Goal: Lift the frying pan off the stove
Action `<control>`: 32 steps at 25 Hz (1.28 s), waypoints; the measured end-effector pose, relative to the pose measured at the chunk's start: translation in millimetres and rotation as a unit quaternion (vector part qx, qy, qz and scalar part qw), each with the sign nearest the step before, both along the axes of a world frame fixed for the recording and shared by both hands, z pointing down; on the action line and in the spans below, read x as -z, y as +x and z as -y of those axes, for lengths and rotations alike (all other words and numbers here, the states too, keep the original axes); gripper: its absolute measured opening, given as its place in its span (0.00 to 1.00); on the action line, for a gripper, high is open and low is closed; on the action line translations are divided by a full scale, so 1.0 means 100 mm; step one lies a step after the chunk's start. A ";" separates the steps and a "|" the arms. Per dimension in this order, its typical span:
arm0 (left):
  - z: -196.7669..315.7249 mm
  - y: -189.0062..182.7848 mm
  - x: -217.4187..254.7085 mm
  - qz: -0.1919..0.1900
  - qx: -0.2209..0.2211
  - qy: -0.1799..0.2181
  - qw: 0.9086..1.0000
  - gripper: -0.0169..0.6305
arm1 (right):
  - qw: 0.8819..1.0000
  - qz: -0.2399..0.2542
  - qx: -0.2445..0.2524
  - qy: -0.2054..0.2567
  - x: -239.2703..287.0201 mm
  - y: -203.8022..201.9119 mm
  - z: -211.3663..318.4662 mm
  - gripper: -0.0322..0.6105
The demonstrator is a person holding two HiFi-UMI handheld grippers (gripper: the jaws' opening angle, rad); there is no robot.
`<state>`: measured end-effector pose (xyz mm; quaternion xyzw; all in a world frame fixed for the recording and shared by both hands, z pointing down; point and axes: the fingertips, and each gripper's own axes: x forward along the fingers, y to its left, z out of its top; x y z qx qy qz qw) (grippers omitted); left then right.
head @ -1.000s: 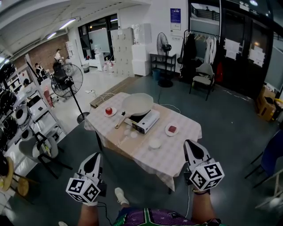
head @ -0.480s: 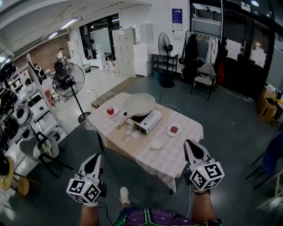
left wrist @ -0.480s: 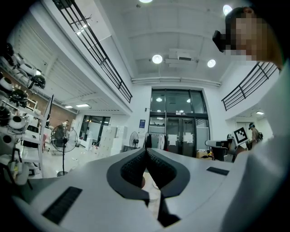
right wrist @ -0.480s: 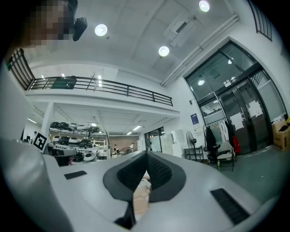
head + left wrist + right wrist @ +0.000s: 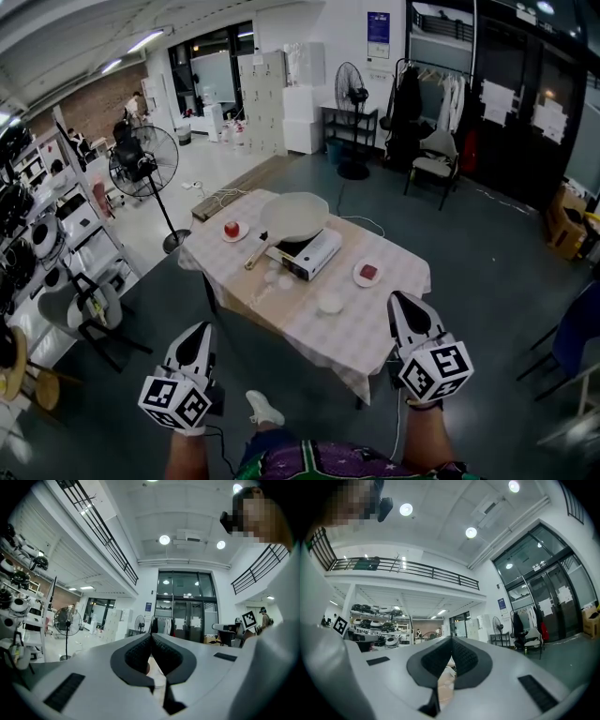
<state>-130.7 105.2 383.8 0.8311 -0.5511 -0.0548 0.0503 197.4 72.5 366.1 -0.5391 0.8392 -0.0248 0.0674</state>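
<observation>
The person has stepped a tiny bit nearer, since the table with the checked cloth looks a little bigger than a moment ago and the shoe on the floor has moved. The left gripper and the right gripper stay down low, well apart from the table. Both have their fingers pressed together with nothing in between.

The round cream frying pan with the wooden handle sits on the white boxy stove at the far side of the table. So I think the job has not really started (only the walk up to it).

The grey floor in front is open. The near table edge comes first, and small white plates lie between it and the stove. A chair stands off to the left.
</observation>
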 end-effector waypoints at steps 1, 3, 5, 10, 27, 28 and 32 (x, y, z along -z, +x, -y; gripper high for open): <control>0.00 0.01 -0.01 0.002 -0.001 -0.002 1.000 0.06 | 1.000 0.001 0.000 0.000 -0.01 0.00 0.01 0.06; -0.01 0.03 -0.01 0.005 0.001 -0.003 1.000 0.06 | 1.000 0.002 0.004 0.001 -0.02 -0.01 0.04 0.06; -0.01 0.04 0.01 0.005 0.006 -0.005 1.000 0.06 | 1.000 0.001 0.008 0.002 -0.04 -0.03 0.07 0.06; 0.06 0.05 -0.10 0.006 0.005 -0.006 1.000 0.06 | 1.000 -0.014 0.010 0.005 -0.10 -0.06 0.12 0.06; 0.52 -0.24 -0.25 0.017 0.023 -0.039 0.999 0.06 | 0.999 -0.012 0.027 -0.025 -0.26 -0.36 0.73 0.06; 0.60 -0.26 -0.27 0.015 0.023 -0.042 0.999 0.06 | 0.999 -0.013 0.030 -0.028 -0.28 -0.39 0.82 0.06; 1.04 -0.37 -0.19 0.000 0.016 -0.047 0.999 0.06 | 0.998 -0.024 0.031 -0.040 -0.21 -0.53 1.22 0.06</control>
